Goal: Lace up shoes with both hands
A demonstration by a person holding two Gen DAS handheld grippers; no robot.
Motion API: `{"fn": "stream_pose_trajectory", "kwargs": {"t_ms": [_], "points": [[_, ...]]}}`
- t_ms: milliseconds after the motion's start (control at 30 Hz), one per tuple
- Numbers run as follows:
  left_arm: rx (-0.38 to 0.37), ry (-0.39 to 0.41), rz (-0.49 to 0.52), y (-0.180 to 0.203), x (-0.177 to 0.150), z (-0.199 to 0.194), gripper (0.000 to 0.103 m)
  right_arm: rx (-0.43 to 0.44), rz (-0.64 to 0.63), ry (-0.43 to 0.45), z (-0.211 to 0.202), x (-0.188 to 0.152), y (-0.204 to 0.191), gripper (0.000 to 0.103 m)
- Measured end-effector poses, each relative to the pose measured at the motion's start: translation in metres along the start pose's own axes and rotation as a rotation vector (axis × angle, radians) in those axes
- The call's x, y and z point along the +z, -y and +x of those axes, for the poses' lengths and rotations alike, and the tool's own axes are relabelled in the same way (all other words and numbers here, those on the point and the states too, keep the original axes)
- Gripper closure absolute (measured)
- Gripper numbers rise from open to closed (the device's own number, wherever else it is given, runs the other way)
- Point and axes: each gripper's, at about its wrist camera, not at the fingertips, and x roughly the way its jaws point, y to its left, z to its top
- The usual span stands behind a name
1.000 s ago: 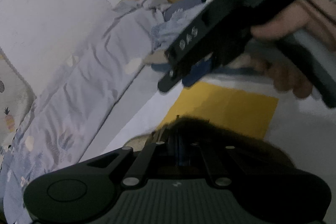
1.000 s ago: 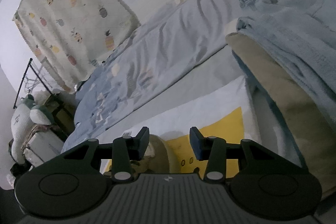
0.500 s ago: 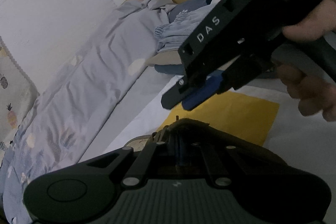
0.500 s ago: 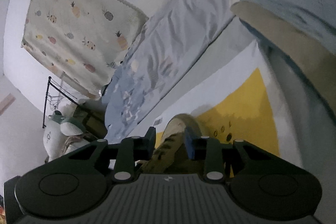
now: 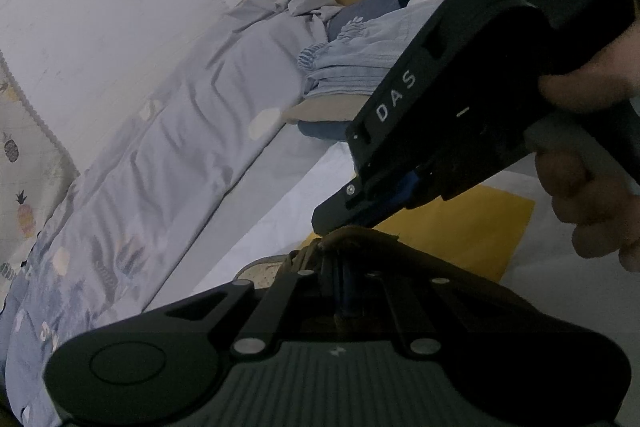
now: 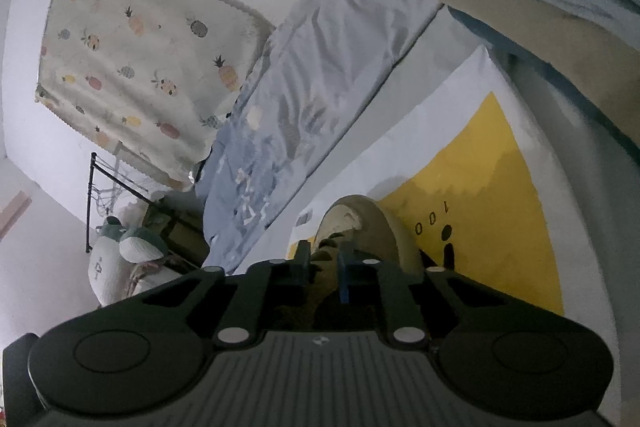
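While closing over the laces at the throat of the tan shoe (image 6: 360,223) on the yellow-and-white mat (image 6: 500,187), right gripper (image 6: 324,267) narrowing, left gripper (image 5: 340,291) pinched tight low on the shoe, contents unclear; next, judged: firm lace grip, then pull.

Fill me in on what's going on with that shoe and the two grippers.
A person is lacing a shoe that sits on a white and yellow mat beside a bed, with a handheld gripper in each hand. The left gripper is shut over the shoe's lacing area; what it pinches is too dark to tell. The right gripper, with the hand on its handle, has its tips at the shoe's top, jaws closing. Whether a lace lies between them is unclear.
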Motion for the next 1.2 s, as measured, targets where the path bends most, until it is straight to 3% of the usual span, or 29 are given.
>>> {"fn": "stream_pose_trajectory", "kwargs": {"t_ms": [133, 300, 533, 567, 633, 767, 933, 1100, 1200], "points": [[0.001, -0.003, -0.007, 0.000, 0.000, -0.001, 0.097, 0.005, -0.018, 0.001, 0.000, -0.003, -0.003, 0.100], [0.017, -0.009, -0.015, 0.000, -0.002, -0.004, 0.091, -0.034, -0.069, 0.039, -0.007, -0.004, -0.012, 0.101], [0.039, -0.031, -0.087, -0.009, -0.006, -0.018, 0.086, -0.190, -0.067, 0.197, -0.031, 0.009, -0.007, 0.103], [0.042, -0.025, -0.095, -0.010, -0.005, -0.022, 0.085, -0.184, -0.051, 0.192, -0.033, 0.013, -0.002, 0.103], [0.060, -0.017, -0.107, -0.011, -0.005, -0.029, 0.074, -0.185, -0.025, 0.200, -0.036, 0.016, 0.003, 0.103], [0.083, -0.016, -0.150, -0.013, -0.008, -0.045, 0.073, -0.095, -0.008, 0.161, -0.032, 0.013, -0.001, 0.101], [0.083, -0.008, -0.282, -0.013, -0.014, -0.072, 0.071, -0.080, -0.005, 0.110, -0.024, 0.009, -0.006, 0.085], [-0.020, 0.000, -0.453, -0.006, -0.018, -0.092, 0.071, -0.096, 0.006, 0.118, -0.022, 0.009, -0.006, 0.084], [-0.068, -0.018, -0.559, -0.007, -0.020, -0.085, 0.071, -0.086, -0.006, 0.120, -0.022, 0.009, -0.009, 0.084]]}}
